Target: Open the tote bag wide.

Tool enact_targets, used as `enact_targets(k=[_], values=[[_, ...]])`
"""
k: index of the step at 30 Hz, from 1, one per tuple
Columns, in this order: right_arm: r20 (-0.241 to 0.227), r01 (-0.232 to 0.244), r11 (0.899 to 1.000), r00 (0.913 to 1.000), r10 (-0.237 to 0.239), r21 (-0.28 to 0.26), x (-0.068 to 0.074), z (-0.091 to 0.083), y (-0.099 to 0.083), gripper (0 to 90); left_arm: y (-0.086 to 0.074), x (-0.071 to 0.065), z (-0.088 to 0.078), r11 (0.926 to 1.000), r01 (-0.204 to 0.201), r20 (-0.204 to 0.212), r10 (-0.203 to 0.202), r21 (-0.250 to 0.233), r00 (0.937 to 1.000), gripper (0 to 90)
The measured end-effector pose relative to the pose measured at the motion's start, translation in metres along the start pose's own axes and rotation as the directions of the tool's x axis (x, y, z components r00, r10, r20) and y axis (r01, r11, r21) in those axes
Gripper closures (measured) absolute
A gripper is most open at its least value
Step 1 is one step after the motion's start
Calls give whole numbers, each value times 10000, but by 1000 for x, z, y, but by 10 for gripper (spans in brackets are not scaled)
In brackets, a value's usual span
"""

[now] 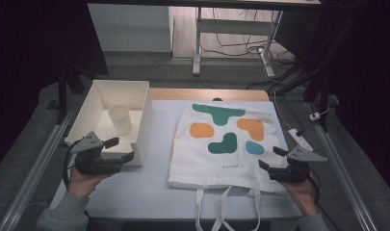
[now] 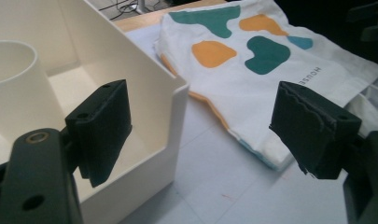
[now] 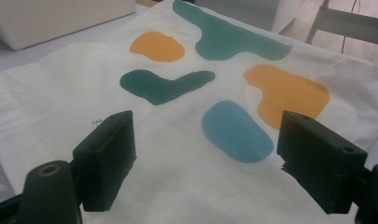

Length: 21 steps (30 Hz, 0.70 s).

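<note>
A white tote bag (image 1: pixel 221 144) printed with teal, orange and blue blobs lies flat in the middle of the table, handles hanging over the near edge. The same tote bag (image 2: pixel 252 70) lies beyond the left gripper's jaws, and the tote bag (image 3: pixel 186 121) spreads under the right gripper's. My left gripper (image 1: pixel 119 148) is open at the front corner of a cream box (image 1: pixel 142 122), empty. My right gripper (image 1: pixel 270 159) is open over the bag's right near corner, holding nothing. A cream cup (image 1: pixel 120 118) stands inside the box, and the cup (image 2: pixel 14 88) shows large at the left.
The cream box (image 2: pixel 144 88) stands at the table's left rear. A white cable and small plug (image 1: pixel 301 139) lie by the right edge. Metal rails (image 1: pixel 36 163) run along both sides. Desk legs and cables (image 1: pixel 231 43) sit on the floor behind.
</note>
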State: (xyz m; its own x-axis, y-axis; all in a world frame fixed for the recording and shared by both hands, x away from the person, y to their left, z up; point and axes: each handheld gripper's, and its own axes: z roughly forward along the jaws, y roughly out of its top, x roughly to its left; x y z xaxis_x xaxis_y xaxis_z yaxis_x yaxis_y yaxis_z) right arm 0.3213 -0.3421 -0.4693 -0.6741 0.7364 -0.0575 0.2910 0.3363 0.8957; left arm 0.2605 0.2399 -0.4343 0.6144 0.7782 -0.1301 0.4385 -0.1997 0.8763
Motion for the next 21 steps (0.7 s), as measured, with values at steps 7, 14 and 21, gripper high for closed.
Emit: enact_targets(k=[7,14,21], values=[[12,38,10000,10000,-38,29,1,1,-1,192,6,-13,-1,9996,-279,376,281,-39,9989,209],[-11,84,9999,10000,-84,75,2,2,-1,193,10,-31,11,9975,-686,973,666,176,9930,217],[-32,98,9999,9999,-98,82,3,4,-1,193,11,-39,26,9939,-958,1274,881,555,9879,224]])
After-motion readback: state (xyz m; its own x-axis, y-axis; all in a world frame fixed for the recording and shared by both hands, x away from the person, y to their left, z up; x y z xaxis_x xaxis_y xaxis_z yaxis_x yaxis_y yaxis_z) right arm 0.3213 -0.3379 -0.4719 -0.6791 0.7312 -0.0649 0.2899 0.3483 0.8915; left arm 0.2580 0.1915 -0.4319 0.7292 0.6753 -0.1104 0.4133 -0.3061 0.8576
